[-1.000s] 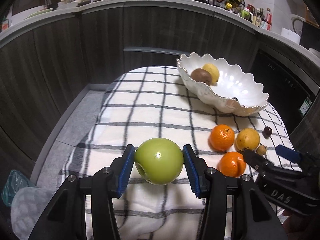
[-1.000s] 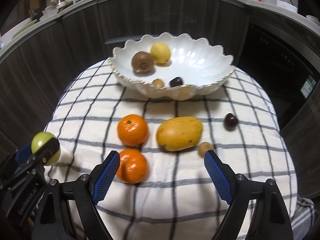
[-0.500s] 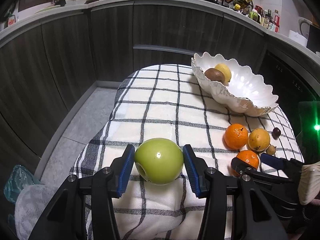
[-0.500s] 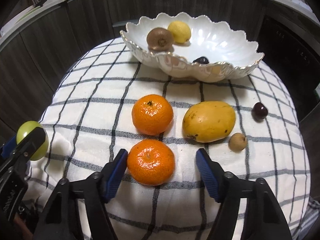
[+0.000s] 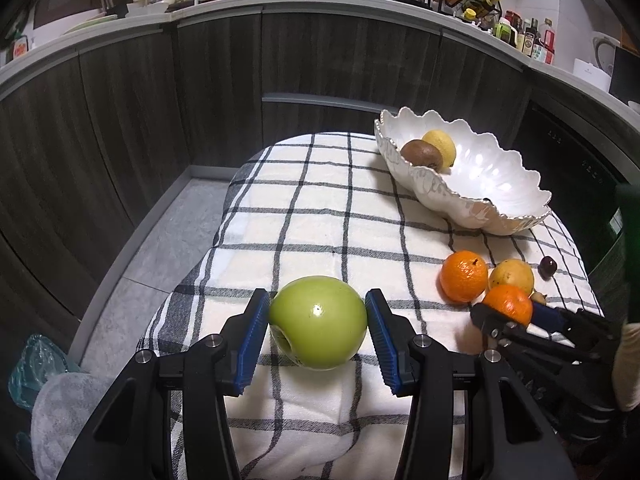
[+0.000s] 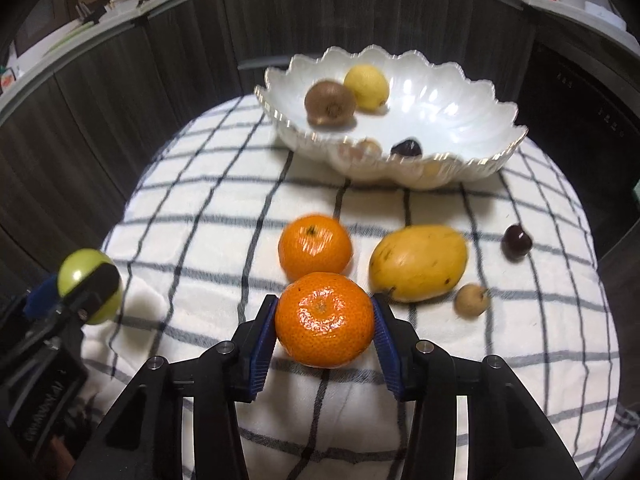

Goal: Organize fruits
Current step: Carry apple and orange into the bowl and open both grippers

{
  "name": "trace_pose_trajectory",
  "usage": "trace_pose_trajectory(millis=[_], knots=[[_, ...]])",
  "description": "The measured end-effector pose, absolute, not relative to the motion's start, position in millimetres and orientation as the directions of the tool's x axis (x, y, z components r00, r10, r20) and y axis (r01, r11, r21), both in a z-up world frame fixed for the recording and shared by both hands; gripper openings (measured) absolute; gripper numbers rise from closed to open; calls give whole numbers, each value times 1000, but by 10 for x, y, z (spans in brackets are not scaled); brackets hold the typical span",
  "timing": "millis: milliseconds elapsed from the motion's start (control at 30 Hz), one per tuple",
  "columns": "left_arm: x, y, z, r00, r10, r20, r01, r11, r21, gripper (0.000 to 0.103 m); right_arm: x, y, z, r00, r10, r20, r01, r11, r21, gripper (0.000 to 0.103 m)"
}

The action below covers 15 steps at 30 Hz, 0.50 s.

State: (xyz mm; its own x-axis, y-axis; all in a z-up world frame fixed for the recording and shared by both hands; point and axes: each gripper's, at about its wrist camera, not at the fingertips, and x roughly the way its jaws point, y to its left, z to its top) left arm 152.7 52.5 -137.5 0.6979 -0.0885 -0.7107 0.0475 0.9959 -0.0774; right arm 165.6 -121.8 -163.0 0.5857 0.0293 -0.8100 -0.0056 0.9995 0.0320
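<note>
Right wrist view: scalloped white ceramic bowl [image 6: 460, 92] sits beyond on the checked cloth. Left gripper [image 5: 318, 330] pinches the green apple [image 5: 318, 328]; right gripper [image 6: 325, 322] pinches the near orange mandarin [image 6: 325, 320]. Grasp step done, I judge; next, I carry both to the bowl.

Fruit, cloth and bowl: how their surfaces look.
Glossy, smooth green apple [image 5: 318, 328] with a bright highlight; dimpled, shiny orange [image 6: 325, 320] peel; smooth matt yellow mango [image 6: 418, 263]; fuzzy brown kiwi [image 6: 330, 103]. Soft woven checked tablecloth [image 5: 320, 228]. Glazed, pearly white scalloped bowl [image 6: 452, 108]. Dark wood-grain cabinets [image 5: 120, 120]. Ribbed blue pads [image 5: 252, 340] on matt black plastic.
</note>
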Motion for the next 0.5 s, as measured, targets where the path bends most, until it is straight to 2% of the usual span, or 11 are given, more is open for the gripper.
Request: trace_pose_trajectory(millis=[500], knots=[[1650,137,-1133,721,-129,-680,124,991,-56,48,1706,-1595,-1159,674,3,-739,35,999,35,46]])
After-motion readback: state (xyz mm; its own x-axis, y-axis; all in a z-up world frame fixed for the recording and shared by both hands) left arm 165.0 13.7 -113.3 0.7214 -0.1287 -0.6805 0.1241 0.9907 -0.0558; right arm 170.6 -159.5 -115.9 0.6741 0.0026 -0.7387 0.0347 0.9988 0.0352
